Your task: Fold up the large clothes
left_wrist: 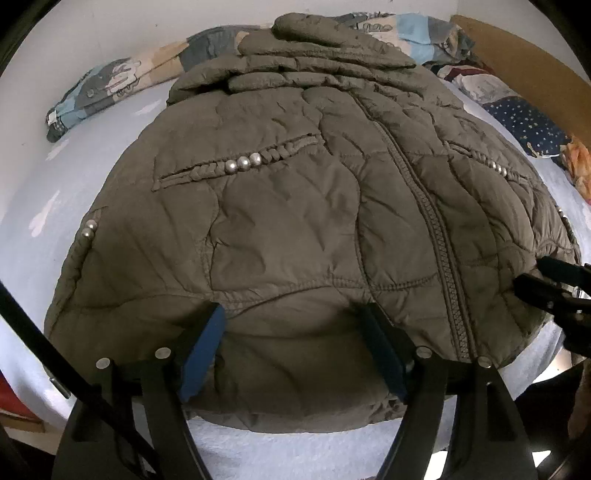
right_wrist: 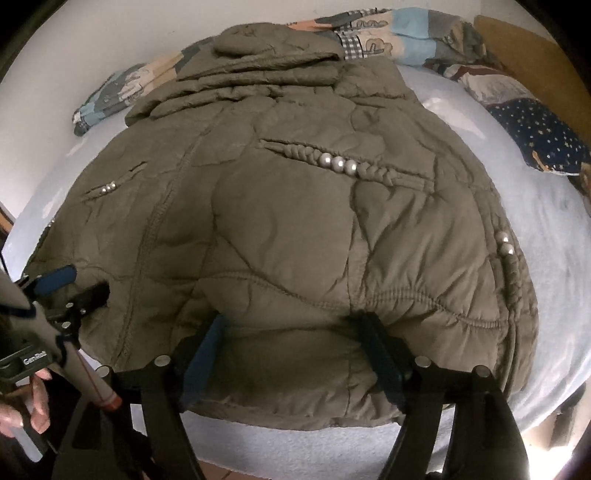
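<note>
On the pale blue bed sheet [left_wrist: 33, 177] in front of me lies the quilted olive jacket [left_wrist: 295, 206], spread front-up with its hem toward my two cameras and its hood [left_wrist: 306, 27] bunched at the far end; the zip [left_wrist: 436, 225] runs down the middle, and a braided pocket trim with three silver beads [left_wrist: 242, 161] sits to each side. My left gripper [left_wrist: 295, 325] points down at the hem on the jacket's left half; its blue-padded fingers [left_wrist: 207, 354] stand spread apart over the fabric, not pinching it. My right gripper [right_wrist: 295, 332] does likewise on the right half, jaws wide, the puffy hem bulging between them but not clamped. In the right wrist view I see the left gripper off at the left edge, with a hand [right_wrist: 27, 406] on its handle; patterned bedding [left_wrist: 107, 85] lies bunched along the wall behind the hood; a star-print pillow [right_wrist: 535, 140] rests at the right.
</note>
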### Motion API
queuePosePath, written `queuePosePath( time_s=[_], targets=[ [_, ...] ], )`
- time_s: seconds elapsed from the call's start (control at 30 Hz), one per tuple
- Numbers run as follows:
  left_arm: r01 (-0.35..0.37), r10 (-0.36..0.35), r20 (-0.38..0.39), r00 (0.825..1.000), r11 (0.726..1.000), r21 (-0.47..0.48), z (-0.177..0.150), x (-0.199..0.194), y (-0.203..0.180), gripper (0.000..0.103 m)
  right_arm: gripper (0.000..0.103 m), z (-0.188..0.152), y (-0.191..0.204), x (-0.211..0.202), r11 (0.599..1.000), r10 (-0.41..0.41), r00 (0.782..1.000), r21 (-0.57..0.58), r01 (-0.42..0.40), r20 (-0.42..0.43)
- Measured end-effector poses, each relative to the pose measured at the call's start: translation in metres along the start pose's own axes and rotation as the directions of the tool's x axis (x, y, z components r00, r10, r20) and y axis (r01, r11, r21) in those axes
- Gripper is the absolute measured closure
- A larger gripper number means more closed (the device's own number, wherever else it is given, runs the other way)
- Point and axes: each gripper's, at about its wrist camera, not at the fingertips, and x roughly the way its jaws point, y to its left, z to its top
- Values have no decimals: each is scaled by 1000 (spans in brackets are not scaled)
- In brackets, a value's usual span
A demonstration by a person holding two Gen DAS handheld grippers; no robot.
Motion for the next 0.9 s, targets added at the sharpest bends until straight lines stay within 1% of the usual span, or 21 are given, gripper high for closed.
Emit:
queuePosePath(
  time_s=[0.1,0.17,0.2,0.27,0.33,0.4,0.43,0.47,0.57,0.67,0.7,0.77,0.8,0.83,0.87,0.9],
  targets=[
    [-18,17,33,999,1000,22,-4,-1,-2,26,23,-3,-4,-7,999,39,999,8,-39,18],
    [-49,47,52,998,998,31,-4,-1,-2,18,23,-6,-8,-15,998,68,997,16,-69,30],
    [-47,45,52,998,998,33,-3,-1,-2,17,23,-7,-15,-24,995,91,995,38,-92,50],
    [-34,33,47,998,999,32,-1,-1,1,17,23,-8,-27,-37,990,109,990,81,-116,87],
    [-27,26,37,999,999,33,3,-2,3,17,23,-8,-49,-56,981,96,985,155,-118,145],
    [-25,23,47,999,999,37,6,-6,5,17,23,-10,-76,-70,963,50,979,252,-100,195],
    [-23,22,58,998,999,30,7,-9,6,17,23,-12,-88,-74,950,31,978,298,-93,207],
    [-20,19,74,997,1000,12,8,-13,10,17,23,-16,-104,-77,928,18,976,359,-97,216],
    [-13,18,85,996,999,-51,13,-21,24,17,23,-27,-140,-75,855,5,977,505,-116,215],
    [6,5,70,998,988,-157,20,-30,55,17,23,-36,-159,-69,801,17,978,582,-137,208],
    [5,9,68,998,979,-205,23,-36,70,17,23,-40,-165,-66,778,28,979,610,-149,203],
    [10,12,68,998,950,-311,26,-51,102,17,23,-43,-173,-63,748,39,978,643,-164,204],
    [11,14,62,998,925,-379,25,-58,125,17,23,-45,-177,-61,730,49,977,661,-175,205],
    [12,14,59,998,909,-418,22,-64,139,17,23,-48,-179,-60,719,57,977,671,-183,205],
    [18,9,56,998,884,-467,17,-69,157,17,23,-50,-180,-56,708,71,976,679,-193,204],
    [21,5,51,999,871,-491,12,-72,166,17,23,-50,-182,-53,703,78,976,683,-197,202]
  ],
)
